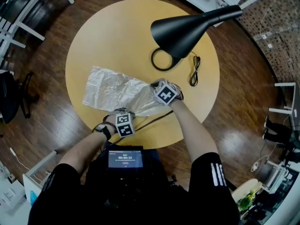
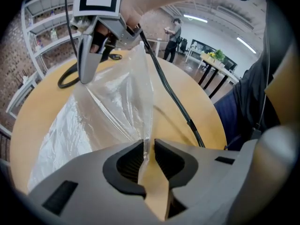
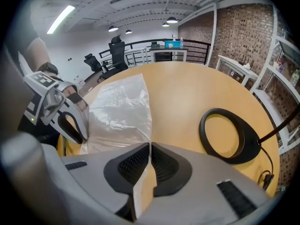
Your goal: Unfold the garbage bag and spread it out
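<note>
Lying flat at its left end on the round table [image 1: 112,36], the translucent garbage bag [image 1: 108,88] looks feather-light, limp and slippery, so I judge its thin edges and corners the places to pinch. The left gripper [image 2: 149,149] has its jaws closed narrowly on a raised fold near the table's front edge, and the right gripper [image 3: 150,150] has its jaws nearly together on another edge just beyond. Only the head view shows the whole bag and the black lamp [image 1: 187,27]; only the gripper views show film clamped between jaws.

An open-plan office: brick walls [image 3: 236,29], white shelving [image 2: 44,25], desks [image 2: 213,62] and swivel chairs [image 3: 117,47].
</note>
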